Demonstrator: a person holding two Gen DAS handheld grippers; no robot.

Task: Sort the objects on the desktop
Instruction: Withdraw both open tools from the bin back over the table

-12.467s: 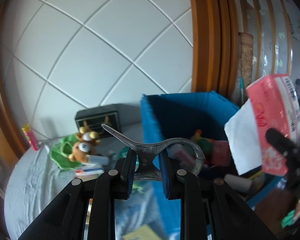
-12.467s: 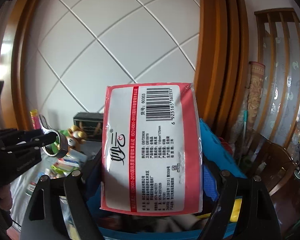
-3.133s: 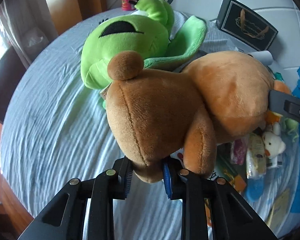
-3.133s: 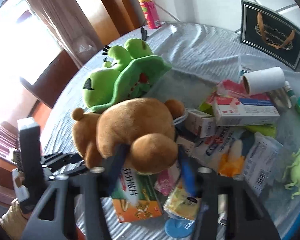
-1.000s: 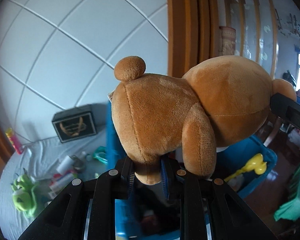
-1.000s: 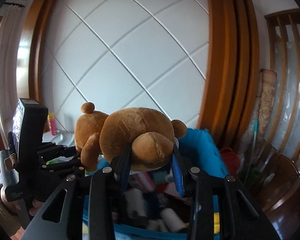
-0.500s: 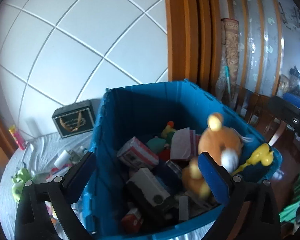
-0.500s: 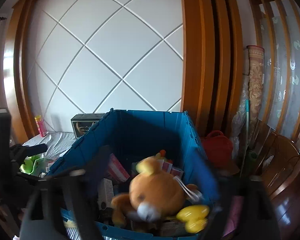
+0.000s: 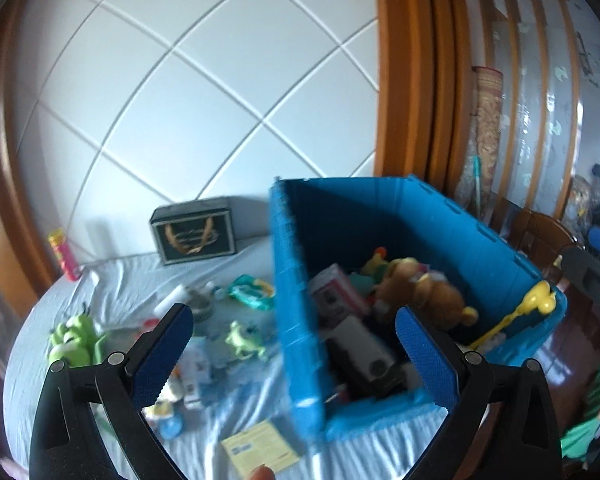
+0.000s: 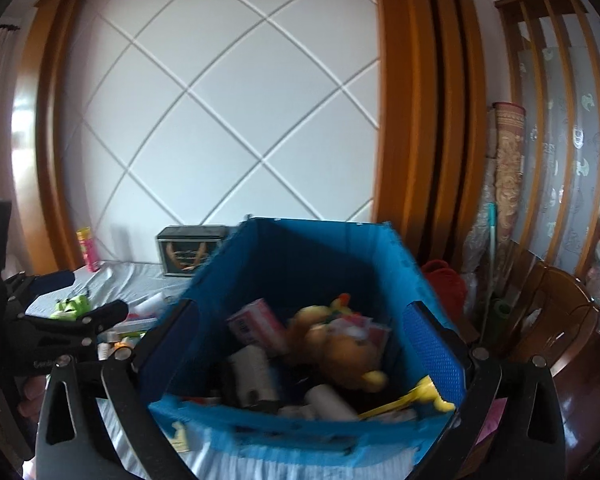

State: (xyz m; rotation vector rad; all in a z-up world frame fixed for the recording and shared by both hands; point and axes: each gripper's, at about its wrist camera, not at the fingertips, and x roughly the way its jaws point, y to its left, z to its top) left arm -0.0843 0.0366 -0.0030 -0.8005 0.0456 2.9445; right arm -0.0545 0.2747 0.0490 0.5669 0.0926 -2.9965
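The brown plush bear (image 9: 418, 294) (image 10: 340, 344) lies inside the blue bin (image 9: 440, 232) (image 10: 300, 444), on top of boxes and small toys. My left gripper (image 9: 294, 344) hangs open above the bin's left wall, nothing between its blue pads. My right gripper (image 10: 300, 344) is wide open over the bin, also empty. On the table left of the bin lie a green plush frog (image 9: 74, 338), a small green monster figure (image 9: 242, 338), a white roll (image 9: 172, 300) and several small packets (image 9: 192, 372).
A black gift box (image 9: 194, 236) and a pink-yellow tube (image 9: 62, 254) stand at the table's back by the white panelled wall. A yellow card (image 9: 262, 448) lies at the front edge. A yellow toy (image 9: 534, 304) hangs on the bin's right rim. Wooden chairs (image 10: 552, 320) stand right.
Both grippers let go of the brown bear, which dropped into the blue bin. Both stand wide open now, and the left view has swung left toward the table.
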